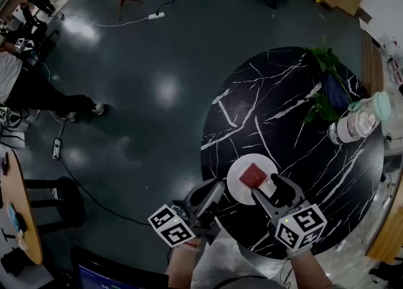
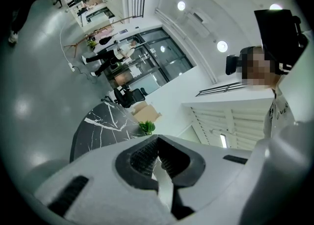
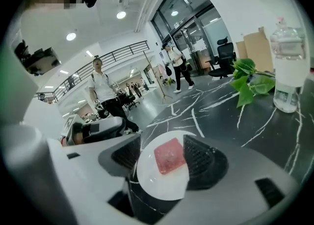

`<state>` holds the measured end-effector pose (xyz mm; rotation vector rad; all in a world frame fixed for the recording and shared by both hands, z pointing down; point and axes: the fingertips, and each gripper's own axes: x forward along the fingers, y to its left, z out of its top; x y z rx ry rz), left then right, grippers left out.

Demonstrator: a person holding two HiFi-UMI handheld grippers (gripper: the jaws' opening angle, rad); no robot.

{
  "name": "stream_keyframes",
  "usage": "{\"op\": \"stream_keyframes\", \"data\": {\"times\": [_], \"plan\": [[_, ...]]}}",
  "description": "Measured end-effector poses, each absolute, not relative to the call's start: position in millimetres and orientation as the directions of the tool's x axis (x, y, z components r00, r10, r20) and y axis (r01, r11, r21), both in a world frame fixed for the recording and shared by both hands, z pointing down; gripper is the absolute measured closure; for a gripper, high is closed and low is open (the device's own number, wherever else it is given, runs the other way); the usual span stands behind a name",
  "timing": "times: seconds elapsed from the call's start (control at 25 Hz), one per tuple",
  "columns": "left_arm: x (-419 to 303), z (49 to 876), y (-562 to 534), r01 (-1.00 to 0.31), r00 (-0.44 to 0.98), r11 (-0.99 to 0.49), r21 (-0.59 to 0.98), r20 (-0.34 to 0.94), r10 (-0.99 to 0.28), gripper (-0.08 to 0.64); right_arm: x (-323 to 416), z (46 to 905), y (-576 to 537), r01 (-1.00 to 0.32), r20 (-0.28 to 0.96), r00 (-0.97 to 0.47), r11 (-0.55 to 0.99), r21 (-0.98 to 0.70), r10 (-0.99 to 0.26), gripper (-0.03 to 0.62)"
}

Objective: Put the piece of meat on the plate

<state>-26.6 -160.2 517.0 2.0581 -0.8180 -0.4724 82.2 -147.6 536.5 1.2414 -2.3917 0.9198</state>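
Observation:
A red, square piece of meat [image 1: 253, 175] [image 3: 170, 155] lies flat on a small white plate [image 1: 238, 188] [image 3: 157, 185] near the front edge of the round black marble table [image 1: 283, 92]. My right gripper [image 1: 264, 184] [image 3: 164, 156] hovers just above the plate, its jaws open on either side of the meat with the pads clear of it. My left gripper [image 1: 213, 192] [image 2: 157, 156] is off the table's left edge, pointing level, shut with nothing between its pads.
A clear plastic bottle [image 1: 357, 123] [image 3: 290, 67] and a leafy green sprig [image 1: 322, 83] [image 3: 250, 79] stand at the table's far right. People [image 3: 105, 91] stand on the grey floor beyond. A cable and a stool [image 1: 60, 201] lie to the left.

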Motion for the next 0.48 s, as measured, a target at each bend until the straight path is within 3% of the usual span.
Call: {"op": "stream_keyframes", "data": {"times": [0.48], "plan": [[-15,494,-124,-0.370,0.734,-0.466,0.804,-0.055,-0.677,0.551,80,510,-107,-0.789,0.485,-0.614,0.473,-0.392,-0.623,0.347]]}}
